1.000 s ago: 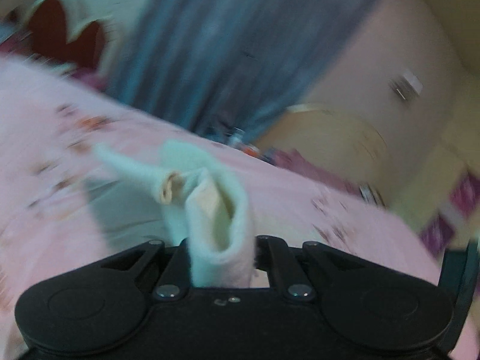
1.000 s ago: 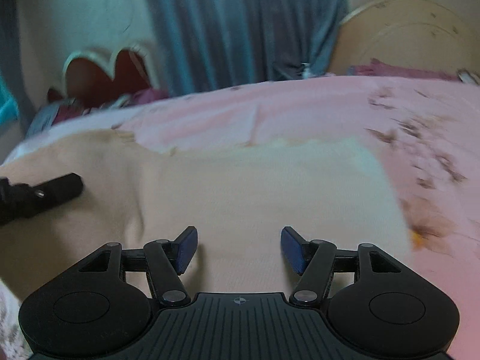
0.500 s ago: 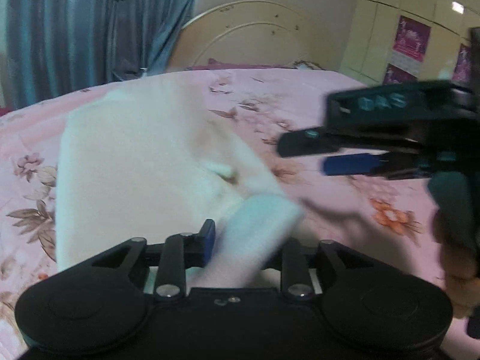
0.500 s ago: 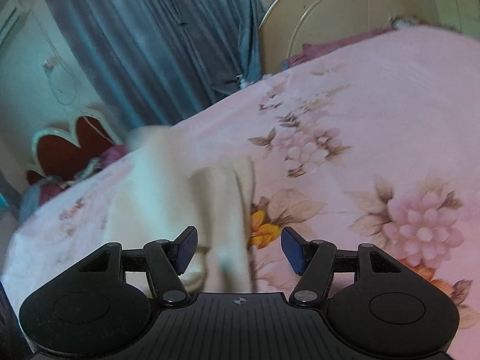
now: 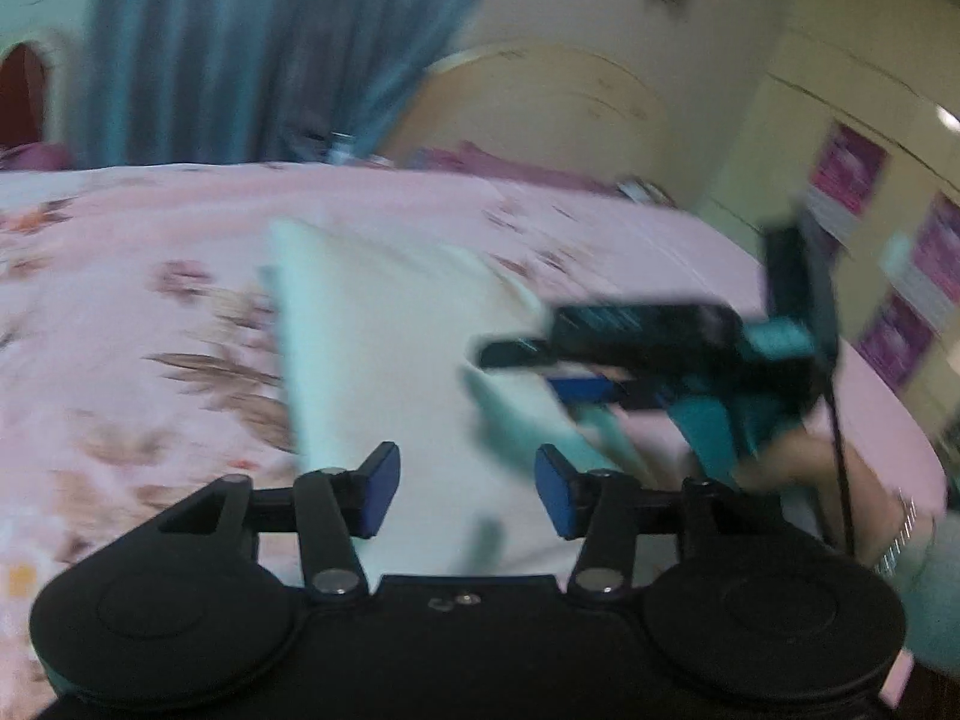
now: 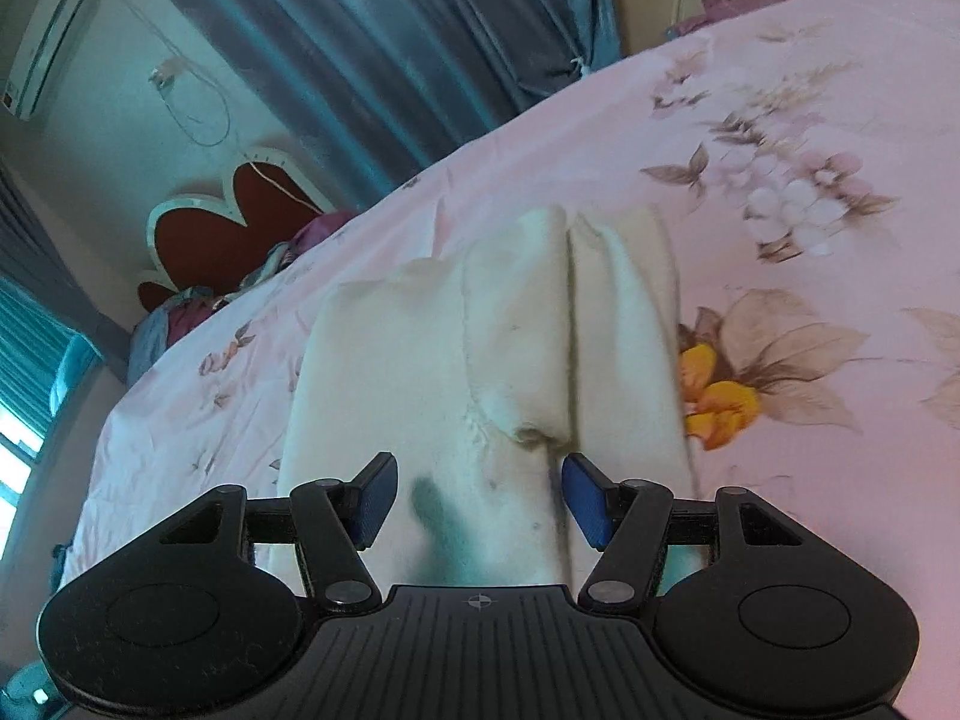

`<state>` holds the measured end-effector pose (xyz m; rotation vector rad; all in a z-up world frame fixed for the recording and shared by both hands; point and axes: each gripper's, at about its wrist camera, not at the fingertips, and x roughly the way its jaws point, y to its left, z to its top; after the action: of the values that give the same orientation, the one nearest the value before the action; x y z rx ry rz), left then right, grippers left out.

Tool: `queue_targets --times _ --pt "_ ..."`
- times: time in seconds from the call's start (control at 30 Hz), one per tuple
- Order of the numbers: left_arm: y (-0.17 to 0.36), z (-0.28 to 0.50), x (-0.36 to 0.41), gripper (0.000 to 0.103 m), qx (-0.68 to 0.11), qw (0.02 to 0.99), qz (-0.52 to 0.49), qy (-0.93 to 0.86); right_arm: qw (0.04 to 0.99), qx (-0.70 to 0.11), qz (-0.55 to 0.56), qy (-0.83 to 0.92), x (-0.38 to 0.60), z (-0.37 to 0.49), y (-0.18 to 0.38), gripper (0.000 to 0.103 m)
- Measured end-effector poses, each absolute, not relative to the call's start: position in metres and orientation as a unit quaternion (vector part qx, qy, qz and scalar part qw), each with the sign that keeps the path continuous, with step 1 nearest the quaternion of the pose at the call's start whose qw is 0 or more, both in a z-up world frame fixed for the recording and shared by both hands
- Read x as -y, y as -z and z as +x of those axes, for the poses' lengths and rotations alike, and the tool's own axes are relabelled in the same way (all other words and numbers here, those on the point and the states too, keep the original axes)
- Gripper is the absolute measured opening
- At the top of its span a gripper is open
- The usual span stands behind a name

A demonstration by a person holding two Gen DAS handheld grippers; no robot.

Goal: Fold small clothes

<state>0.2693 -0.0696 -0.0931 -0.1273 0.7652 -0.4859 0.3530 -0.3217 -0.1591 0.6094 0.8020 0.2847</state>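
A cream garment (image 5: pixel 384 360) lies on the pink floral bedsheet (image 5: pixel 120 252); the left wrist view is blurred. My left gripper (image 5: pixel 467 495) hovers over the garment's near part. Its jaws are opening, and the cloth lies beneath them without touching the blue pads. In the same view my right gripper (image 5: pixel 534 369) reaches in from the right over a folded edge of the cloth. The right wrist view shows the garment (image 6: pixel 420 360) with two narrow folded flaps side by side. My right gripper (image 6: pixel 480 495) stands open just above it, with nothing pinched.
A hand with a wristwatch (image 5: pixel 894 540) holds the right gripper. Blue curtains (image 6: pixel 390 30) and a cream headboard (image 5: pixel 540 102) stand behind the bed. A red heart-shaped piece (image 6: pixel 240 222) with piled clothes sits at the far left. Wardrobe doors (image 5: pixel 870 180) stand on the right.
My left gripper held a bunched fold of the garment, then let it go and opened. The cloth now lies on the bed. My right gripper swung over the garment's folded flaps.
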Motion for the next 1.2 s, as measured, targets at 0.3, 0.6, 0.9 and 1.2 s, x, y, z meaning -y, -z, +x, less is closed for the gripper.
queue_targets --times 0.3,0.6,0.9,1.2 --pt "0.099 0.337 0.043 0.05 -0.384 0.908 -0.101 0.131 0.854 -0.39 0.311 -0.148 0.319 0.371 0.165 0.022" --pt "0.11 0.368 0.058 0.05 -0.385 0.906 -0.121 0.127 0.883 -0.366 0.264 -0.124 0.319 0.362 0.145 0.011" --pt "0.12 0.369 0.086 0.061 -0.382 0.905 -0.1 0.159 0.894 -0.363 0.249 -0.087 0.354 0.326 0.14 0.001" --pt "0.117 0.374 0.064 0.061 -0.385 0.906 -0.113 0.137 0.89 -0.34 0.285 -0.104 0.353 0.34 0.134 0.07"
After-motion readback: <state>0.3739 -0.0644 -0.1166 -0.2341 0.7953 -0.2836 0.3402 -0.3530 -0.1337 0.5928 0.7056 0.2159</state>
